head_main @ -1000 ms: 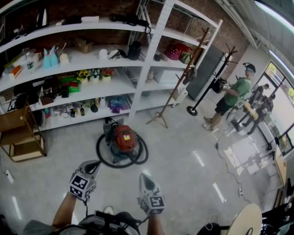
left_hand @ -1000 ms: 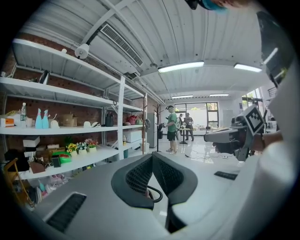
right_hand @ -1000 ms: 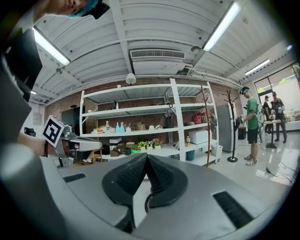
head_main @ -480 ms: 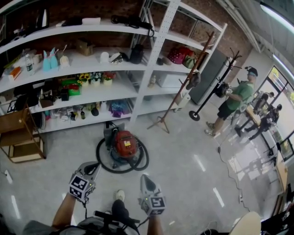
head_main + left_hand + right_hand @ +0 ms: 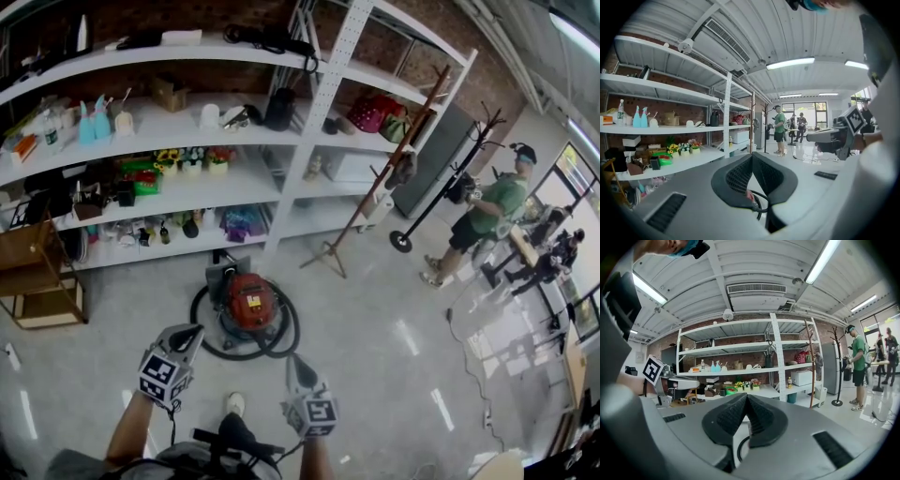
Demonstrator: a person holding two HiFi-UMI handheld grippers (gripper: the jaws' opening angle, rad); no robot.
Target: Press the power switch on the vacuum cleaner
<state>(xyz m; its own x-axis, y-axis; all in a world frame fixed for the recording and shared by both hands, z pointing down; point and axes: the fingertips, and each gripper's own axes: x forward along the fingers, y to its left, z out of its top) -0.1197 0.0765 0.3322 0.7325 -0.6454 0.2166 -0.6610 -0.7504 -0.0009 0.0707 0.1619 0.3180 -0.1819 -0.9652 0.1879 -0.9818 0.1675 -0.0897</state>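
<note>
Vacuum cleaner [image 5: 248, 305] (red top, black hose [image 5: 286, 328] looped round it) sits on the floor [image 5: 375, 366] at the head view's centre, below the white shelves [image 5: 314, 112]. Your left gripper [image 5: 190, 332] and right gripper [image 5: 296, 362] hover lower in the frame, apart from it, both clenched on nothing.

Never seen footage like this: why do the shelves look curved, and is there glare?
Head view: the wide lens bows the shelves; light streaks glare on the glossy floor. Both gripper views: black corners; ceiling lights blow out white.
</note>
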